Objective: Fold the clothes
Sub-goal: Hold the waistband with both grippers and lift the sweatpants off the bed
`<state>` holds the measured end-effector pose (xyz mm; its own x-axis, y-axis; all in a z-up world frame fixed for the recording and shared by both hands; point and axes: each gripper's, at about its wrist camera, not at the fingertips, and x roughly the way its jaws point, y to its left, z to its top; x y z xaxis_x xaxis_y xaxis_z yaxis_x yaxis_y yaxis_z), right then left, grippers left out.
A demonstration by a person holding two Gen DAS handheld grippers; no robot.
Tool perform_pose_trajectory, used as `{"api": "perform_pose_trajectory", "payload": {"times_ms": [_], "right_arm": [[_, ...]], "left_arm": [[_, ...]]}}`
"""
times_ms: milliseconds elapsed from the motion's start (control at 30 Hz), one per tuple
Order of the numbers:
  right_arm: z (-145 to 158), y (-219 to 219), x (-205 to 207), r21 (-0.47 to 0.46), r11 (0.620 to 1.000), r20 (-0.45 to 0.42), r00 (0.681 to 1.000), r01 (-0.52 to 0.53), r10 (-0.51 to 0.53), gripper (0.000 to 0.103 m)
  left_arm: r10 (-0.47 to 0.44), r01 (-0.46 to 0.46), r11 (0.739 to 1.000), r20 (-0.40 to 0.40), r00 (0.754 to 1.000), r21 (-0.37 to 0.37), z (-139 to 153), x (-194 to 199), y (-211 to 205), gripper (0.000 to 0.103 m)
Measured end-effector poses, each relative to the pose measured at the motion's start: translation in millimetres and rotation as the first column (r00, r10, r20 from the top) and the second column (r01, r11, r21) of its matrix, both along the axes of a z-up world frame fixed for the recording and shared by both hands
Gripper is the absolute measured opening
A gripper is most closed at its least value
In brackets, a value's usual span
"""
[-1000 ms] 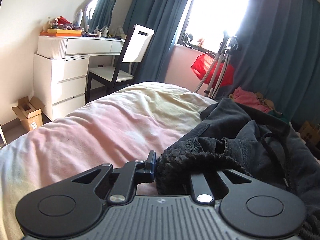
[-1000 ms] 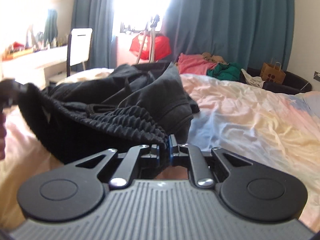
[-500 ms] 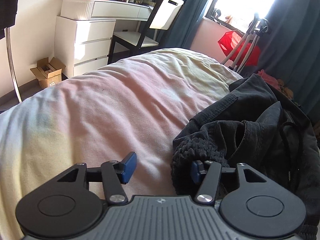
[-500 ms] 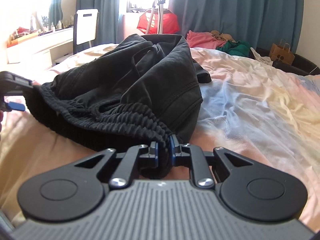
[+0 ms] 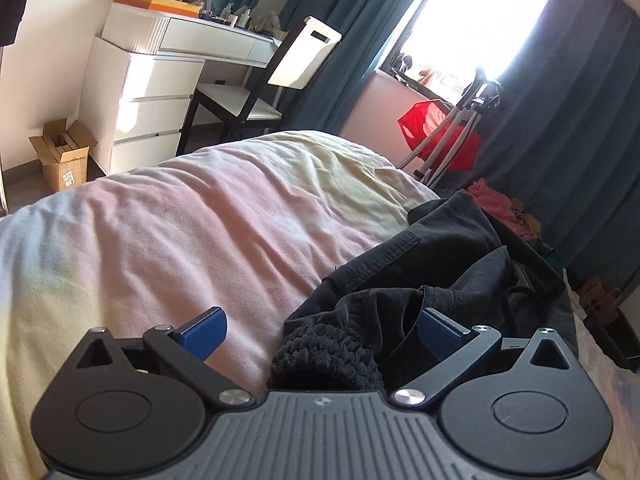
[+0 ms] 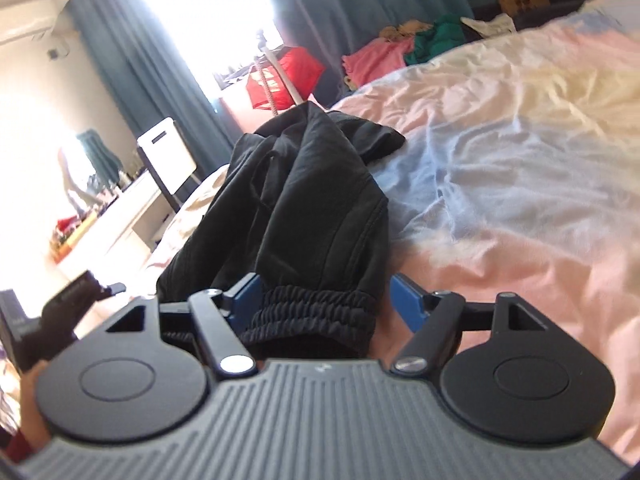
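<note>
Trousers (image 5: 460,280), black with a ribbed elastic waistband (image 5: 324,356), lie bunched on the pink and cream bed cover (image 5: 180,240) in the left wrist view; the left gripper (image 5: 320,332) is opening, its blue pads wide apart, the waistband lying between them and loose of both. Beyond the bed stand a white dresser (image 5: 152,80) and a chair (image 5: 256,92). In the right wrist view the right gripper (image 6: 326,300) is opening too, the waistband (image 6: 312,312) between its pads, right pad clear of the cloth, left pad just beside it. The left gripper (image 6: 72,300) shows at the left edge.
</note>
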<state>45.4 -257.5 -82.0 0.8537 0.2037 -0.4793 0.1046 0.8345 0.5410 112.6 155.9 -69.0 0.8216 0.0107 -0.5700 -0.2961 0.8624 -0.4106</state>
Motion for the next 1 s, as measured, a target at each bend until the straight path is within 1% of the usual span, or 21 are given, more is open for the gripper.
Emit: {"api": "perform_pose_trajectory", "payload": {"times_ms": [33, 67, 100, 200, 233, 300, 333, 433, 500, 567, 600, 667, 700, 733, 767, 800, 833, 900, 933, 967, 1000], "right_arm": [[-9, -4, 6, 0.052, 0.999, -0.018, 1.000, 0.011, -0.010, 0.077], [-18, -8, 12, 0.101, 0.995, -0.038, 0.999, 0.021, -0.017, 0.077], [-28, -10, 20, 0.144, 0.989, -0.061, 0.998, 0.025, -0.017, 0.078], [-57, -11, 45, 0.284, 0.958, -0.157, 0.988, 0.034, 0.012, 0.078], [-64, -10, 50, 0.314, 0.949, -0.170, 0.985, 0.032, 0.023, 0.078], [-75, -7, 56, 0.339, 0.940, -0.175, 0.984, 0.042, 0.019, 0.078], [-77, -7, 57, 0.347, 0.937, -0.171, 0.985, 0.044, 0.017, 0.078], [-80, -9, 58, 0.405, 0.914, -0.128, 0.991, 0.021, 0.034, 0.079], [-75, -11, 56, 0.413, 0.910, -0.097, 0.995, 0.022, 0.020, 0.079], [-69, -10, 55, 0.390, 0.921, -0.074, 0.997, 0.026, 0.003, 0.079], [-67, -6, 56, 0.336, 0.942, -0.077, 0.997, 0.025, 0.001, 0.078], [-61, 1, 57, 0.225, 0.974, -0.083, 0.997, 0.023, -0.005, 0.077], [-59, 5, 58, 0.173, 0.985, -0.088, 0.996, 0.022, -0.007, 0.072], [-61, 9, 60, 0.144, 0.989, -0.098, 0.995, 0.019, -0.005, 0.071], [-63, 11, 61, 0.127, 0.992, -0.110, 0.994, 0.021, -0.007, 0.067], [-65, 10, 61, 0.126, 0.992, -0.119, 0.993, 0.022, -0.007, 0.059], [-66, 9, 61, 0.126, 0.992, -0.129, 0.992, 0.027, -0.010, 0.053], [-70, 3, 59, 0.141, 0.988, -0.145, 0.989, 0.057, -0.037, 0.033], [-72, 0, 58, 0.162, 0.985, -0.145, 0.989, 0.066, -0.042, 0.033], [-73, -2, 57, 0.180, 0.981, -0.143, 0.989, 0.075, -0.049, 0.028], [-74, -4, 56, 0.196, 0.977, -0.141, 0.989, 0.082, -0.055, 0.027]], "left_arm": [[0.007, -0.007, 1.000, -0.017, 1.000, -0.008, -6, 7, 0, 0.102], [0.030, -0.029, 0.999, -0.047, 0.998, 0.014, -13, 16, 0, 0.102], [0.035, -0.034, 0.999, -0.067, 0.997, 0.019, -17, 20, 1, 0.102], [0.050, -0.046, 0.998, -0.125, 0.991, 0.034, -30, 31, 5, 0.099], [0.046, -0.045, 0.999, -0.128, 0.991, 0.017, -32, 32, 6, 0.099], [0.038, -0.041, 0.999, -0.135, 0.990, -0.018, -37, 33, 8, 0.099], [0.026, -0.030, 0.999, -0.132, 0.991, -0.027, -37, 33, 7, 0.097], [-0.001, -0.005, 0.999, -0.123, 0.992, -0.050, -38, 32, 4, 0.091], [-0.010, 0.001, 0.997, -0.126, 0.992, -0.076, -40, 31, 5, 0.090], [-0.014, -0.004, 0.992, -0.144, 0.989, -0.126, -46, 31, 8, 0.090], [-0.019, -0.005, 0.988, -0.155, 0.988, -0.152, -48, 32, 10, 0.090], [-0.012, -0.019, 0.982, -0.162, 0.987, -0.189, -51, 31, 16, 0.085], [0.005, -0.039, 0.976, -0.156, 0.988, -0.214, -52, 29, 20, 0.085], [0.023, -0.059, 0.969, -0.151, 0.988, -0.239, -53, 28, 24, 0.085], [0.029, -0.067, 0.963, -0.147, 0.989, -0.260, -54, 27, 26, 0.085], [0.025, -0.063, 0.963, -0.146, 0.989, -0.262, -55, 27, 26, 0.085], [0.020, -0.058, 0.963, -0.146, 0.989, -0.263, -55, 27, 25, 0.086], [-0.025, -0.014, 0.966, -0.146, 0.989, -0.260, -54, 29, 20, 0.087], [-0.059, 0.016, 0.961, -0.145, 0.988, -0.277, -56, 31, 16, 0.087], [-0.093, 0.047, 0.954, -0.144, 0.985, -0.295, -58, 34, 12, 0.087], [-0.097, 0.053, 0.959, -0.145, 0.985, -0.280, -59, 35, 9, 0.087]]}}
